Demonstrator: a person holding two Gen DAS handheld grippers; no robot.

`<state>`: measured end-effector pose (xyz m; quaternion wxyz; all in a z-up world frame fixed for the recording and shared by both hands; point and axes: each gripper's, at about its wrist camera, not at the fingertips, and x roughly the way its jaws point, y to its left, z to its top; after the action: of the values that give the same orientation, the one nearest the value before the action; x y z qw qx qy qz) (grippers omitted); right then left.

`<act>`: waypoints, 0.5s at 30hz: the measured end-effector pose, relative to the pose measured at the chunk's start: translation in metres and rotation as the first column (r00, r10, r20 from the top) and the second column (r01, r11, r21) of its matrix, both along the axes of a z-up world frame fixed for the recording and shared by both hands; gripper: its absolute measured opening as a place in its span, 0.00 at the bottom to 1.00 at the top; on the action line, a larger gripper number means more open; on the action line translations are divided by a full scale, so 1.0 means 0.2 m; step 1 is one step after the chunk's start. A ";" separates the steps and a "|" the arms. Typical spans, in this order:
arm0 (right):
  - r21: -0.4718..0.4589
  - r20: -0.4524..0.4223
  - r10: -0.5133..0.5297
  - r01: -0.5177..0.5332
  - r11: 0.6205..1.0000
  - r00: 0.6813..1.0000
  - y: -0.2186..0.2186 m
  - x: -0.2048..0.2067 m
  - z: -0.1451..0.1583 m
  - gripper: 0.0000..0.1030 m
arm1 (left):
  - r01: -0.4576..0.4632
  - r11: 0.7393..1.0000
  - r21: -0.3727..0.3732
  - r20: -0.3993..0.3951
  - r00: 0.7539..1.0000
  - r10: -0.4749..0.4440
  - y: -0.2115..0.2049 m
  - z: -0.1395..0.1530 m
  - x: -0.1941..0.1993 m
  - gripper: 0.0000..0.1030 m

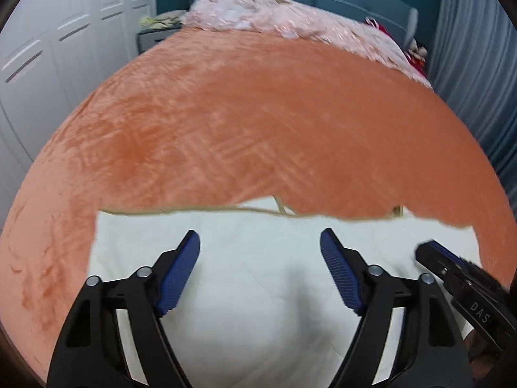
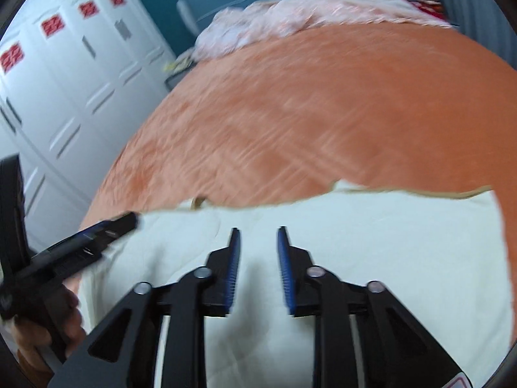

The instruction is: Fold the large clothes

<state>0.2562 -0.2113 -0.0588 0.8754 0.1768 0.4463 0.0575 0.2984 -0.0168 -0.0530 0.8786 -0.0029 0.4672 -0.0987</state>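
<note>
**Both claws free above the cream garment**

The left gripper (image 1: pixel 260 242) hangs nearest the lens, its blue pads (image 1: pixel 181 271) spread wide with nothing between them. The right gripper (image 2: pixel 258 236) stands narrow, a slim gap showing and no cloth pinched. Below both lies the cream garment (image 1: pixel 258 291), flat on the near end of the orange bedspread (image 1: pixel 242 113), its tan-trimmed edge (image 1: pixel 200 208) facing the pink quilt (image 1: pixel 258 13) at the bed's far end. It looks soft, light and limp; it would probably sag unless taken at its two far corners.
</note>
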 end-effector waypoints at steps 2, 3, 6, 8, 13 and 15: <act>-0.019 -0.051 0.030 -0.031 0.999 0.998 0.06 0.04 -0.09 0.06 | 0.028 1.000 0.007 -0.046 0.999 -0.028 -0.07 -0.12 -0.02 0.63; -0.035 -0.064 0.033 -0.036 0.999 0.997 0.07 0.03 -0.12 0.04 | 0.032 0.999 0.020 -0.053 0.998 -0.031 -0.10 -0.17 -0.03 0.63; -0.031 -0.088 0.021 -0.023 0.999 0.996 0.07 0.02 -0.21 0.00 | 0.034 0.997 0.066 -0.031 0.999 -0.032 -0.15 -0.25 -0.05 0.66; -0.010 -0.101 0.009 -0.010 1.000 0.995 0.05 0.03 -0.26 0.00 | 0.035 0.997 0.067 -0.029 0.999 -0.033 -0.16 -0.29 -0.04 0.69; -0.012 -0.097 -0.009 0.008 1.000 0.995 0.04 0.05 -0.34 0.00 | 0.040 0.993 0.107 0.002 0.999 -0.040 -0.19 -0.36 -0.03 0.74; -0.013 -0.090 -0.015 0.014 1.000 0.996 0.04 0.07 -0.35 0.00 | 0.038 0.993 0.115 0.012 0.999 -0.039 -0.20 -0.37 -0.03 0.75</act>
<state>0.2696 -0.2030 -0.1288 0.8558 0.1769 0.4845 0.0404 0.2914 -0.0562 -0.1279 0.8786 0.0575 0.4658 -0.0884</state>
